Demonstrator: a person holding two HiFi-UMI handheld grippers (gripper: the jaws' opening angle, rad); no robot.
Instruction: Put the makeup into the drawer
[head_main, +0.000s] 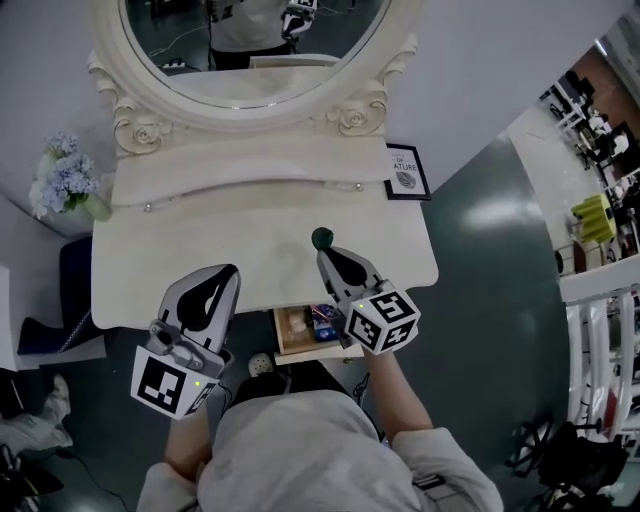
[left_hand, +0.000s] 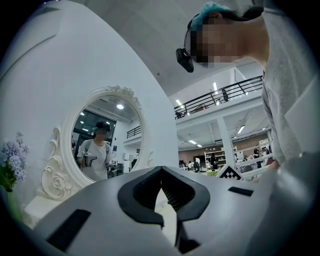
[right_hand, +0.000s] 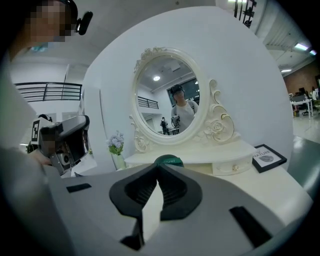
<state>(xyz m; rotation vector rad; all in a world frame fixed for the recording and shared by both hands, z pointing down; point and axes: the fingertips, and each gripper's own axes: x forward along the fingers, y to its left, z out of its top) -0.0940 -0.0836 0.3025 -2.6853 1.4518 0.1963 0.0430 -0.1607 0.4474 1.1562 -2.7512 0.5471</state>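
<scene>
Makeup jar (head_main: 322, 238), green-lidded: probably light, rigid, slick; take across the lid's sides. Stands beyond open drawer (head_main: 280, 334). Right gripper (right_hand: 159, 168) clenched beside it; left gripper (left_hand: 161, 169) clenched, empty.

Both claws shut, held out in front of the body

The left claw (head_main: 231, 270) (left_hand: 161, 169) points forward and slightly up, its jaws meeting tip to tip with nothing between them. Its marker cube (head_main: 168, 385) sits close to the chest above a bare left forearm (head_main: 185, 450). The right claw (head_main: 322, 252) (right_hand: 159, 166) reaches further forward and tilts a little downward, its jaws closed at the tips on a green makeup pot (head_main: 322, 238) (right_hand: 168, 160). Its marker cube (head_main: 383, 320) sits above the right forearm (head_main: 397, 388), which runs back to a light sleeve.
</scene>
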